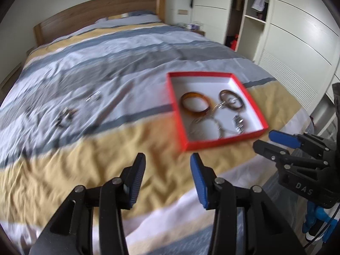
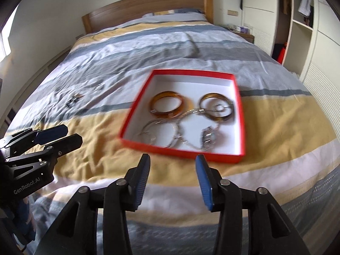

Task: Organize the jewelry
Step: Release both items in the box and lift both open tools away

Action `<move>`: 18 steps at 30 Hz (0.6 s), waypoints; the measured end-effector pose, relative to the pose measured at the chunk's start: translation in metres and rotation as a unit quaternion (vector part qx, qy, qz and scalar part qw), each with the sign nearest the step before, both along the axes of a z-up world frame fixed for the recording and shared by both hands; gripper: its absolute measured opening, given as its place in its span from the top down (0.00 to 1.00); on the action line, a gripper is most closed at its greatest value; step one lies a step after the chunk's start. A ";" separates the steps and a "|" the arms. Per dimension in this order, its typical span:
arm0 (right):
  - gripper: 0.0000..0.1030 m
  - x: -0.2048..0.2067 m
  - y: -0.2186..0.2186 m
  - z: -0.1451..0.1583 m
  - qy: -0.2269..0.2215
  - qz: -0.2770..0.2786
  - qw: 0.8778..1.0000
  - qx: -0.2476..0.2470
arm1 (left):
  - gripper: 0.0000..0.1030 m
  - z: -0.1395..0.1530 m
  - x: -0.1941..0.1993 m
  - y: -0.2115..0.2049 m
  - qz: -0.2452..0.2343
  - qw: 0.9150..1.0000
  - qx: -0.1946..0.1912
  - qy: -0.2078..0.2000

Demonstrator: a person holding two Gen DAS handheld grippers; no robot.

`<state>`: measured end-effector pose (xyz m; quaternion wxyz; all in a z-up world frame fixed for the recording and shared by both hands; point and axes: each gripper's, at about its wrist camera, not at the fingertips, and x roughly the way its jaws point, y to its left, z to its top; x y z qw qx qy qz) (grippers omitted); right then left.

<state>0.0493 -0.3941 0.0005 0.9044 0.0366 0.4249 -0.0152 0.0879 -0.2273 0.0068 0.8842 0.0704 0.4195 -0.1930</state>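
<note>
Jewelry is seen, in the left wrist view, gathered inside a shallow red box (image 1: pixel 250 104) with a white floor, which lies on the striped bedspread (image 1: pixel 63 170) ahead and to the right of the left gripper (image 1: pixel 167 176). Two amber bangles are laid side by side toward the far half of the box, the left amber bangle (image 1: pixel 195 105) and the right amber bangle (image 1: pixel 232 102). A thin silver hoop (image 1: pixel 205 128) is placed nearer the front wall, and a small silver watch (image 1: pixel 239 124) beside it (details are blurred). Further loose pieces (image 1: pixel 65 116) are scattered on the bedspread well to the left of the box, too smeared to be named. The left gripper's jaws are spread wide with nothing between them. The right gripper (image 1: pixel 276 142) is visible at the right edge, near the box's front corner; its fingers appear close together from this angle.

In the right wrist view, the red box (image 2: pixel 129 114) sits just beyond the right gripper (image 2: pixel 172 176), whose jaws are held wide apart and empty. The same bangles, the left amber bangle (image 2: pixel 167 104) and the right amber bangle (image 2: pixel 216 106), are seen inside, with the silver hoop (image 2: pixel 159 133), the silver watch (image 2: pixel 209 138) and a silver chain (image 2: pixel 191 112) running between them. The loose pieces (image 2: pixel 73 99) lie on the bedspread (image 2: pixel 85 159) well left of the box. The left gripper (image 2: pixel 63 136) is seen at the left edge above the bedspread, holding nothing.
</note>
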 end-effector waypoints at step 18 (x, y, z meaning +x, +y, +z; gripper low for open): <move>0.52 -0.045 0.092 0.028 -0.013 0.074 0.995 -0.067 | 0.58 0.000 -0.065 0.111 0.093 0.996 0.014 -0.002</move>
